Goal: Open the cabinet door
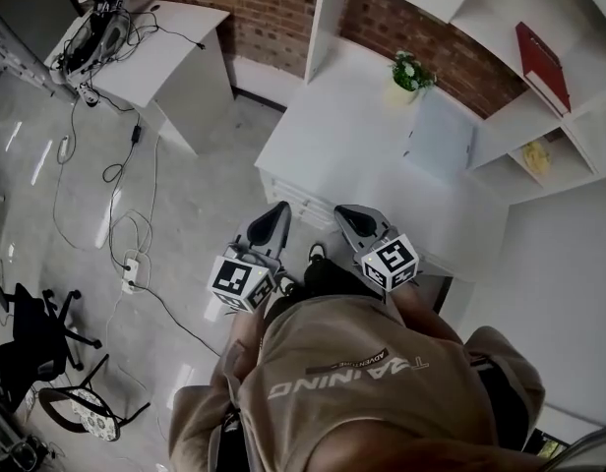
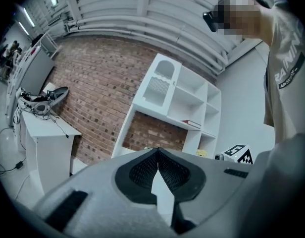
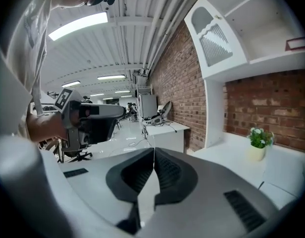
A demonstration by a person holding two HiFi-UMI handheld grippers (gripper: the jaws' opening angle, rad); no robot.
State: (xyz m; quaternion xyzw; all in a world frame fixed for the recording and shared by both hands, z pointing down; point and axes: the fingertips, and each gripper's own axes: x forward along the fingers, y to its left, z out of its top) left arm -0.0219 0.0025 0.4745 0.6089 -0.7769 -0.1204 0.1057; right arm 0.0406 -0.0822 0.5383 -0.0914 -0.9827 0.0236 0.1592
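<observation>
Showing the head view, steeply downward: a person in a beige shirt [image 1: 362, 382] holds the left tool [image 1: 276, 209] and the right tool [image 1: 347, 211] side by side at the near edge of a white table [image 1: 333, 155]. Both point toward the table and neither touches anything on it.

Each tool's own view shows its jaws clenched. The pads meet at the tips with nothing between them, in the left gripper view as in the right gripper view.

The cabinet door [image 1: 443, 134] is a pale grey panel set in the lowest bay of the white shelving unit [image 1: 500, 116] at the far side of the table. It stands just to the right of a small potted plant [image 1: 409, 75] and well apart from both tools. It appears closed, with a small dark mark at its left edge.

A red book [image 1: 541, 62] leans on an upper shelf, and a yellowish object [image 1: 535, 157] sits in a compartment to the right of the door. A brick wall [image 1: 254, 8] runs behind the unit.

At upper left a second white table [image 1: 175, 62] carries tangled cables [image 1: 96, 32]. Further cables trail over the glossy floor [image 1: 47, 195] to a power strip [image 1: 132, 269], near a black office chair [image 1: 32, 337].
</observation>
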